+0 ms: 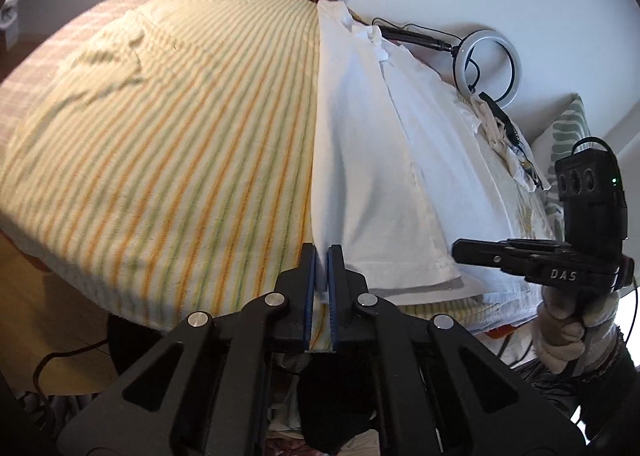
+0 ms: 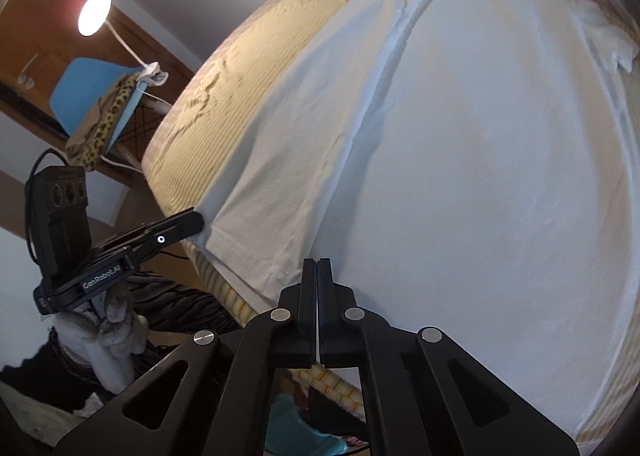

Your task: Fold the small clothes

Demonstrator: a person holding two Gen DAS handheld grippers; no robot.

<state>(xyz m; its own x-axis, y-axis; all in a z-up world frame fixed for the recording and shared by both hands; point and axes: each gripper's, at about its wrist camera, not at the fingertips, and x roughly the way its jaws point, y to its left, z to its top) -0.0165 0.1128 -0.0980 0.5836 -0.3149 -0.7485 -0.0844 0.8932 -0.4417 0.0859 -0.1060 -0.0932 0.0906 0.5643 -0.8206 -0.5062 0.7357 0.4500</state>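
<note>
Both grippers, left gripper (image 1: 322, 252) and right gripper (image 2: 317, 266), were clamped on the white shirt's (image 2: 460, 160) near hem, lower frame, likely for a lengthwise fold on the bed (image 1: 160, 136).

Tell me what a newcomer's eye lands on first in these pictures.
The white shirt dominates, spread flat on the striped bedcover with one side already folded over. Next come the left gripper and right gripper, both pinched shut on its near hem. A lit lamp glows at upper left.
</note>
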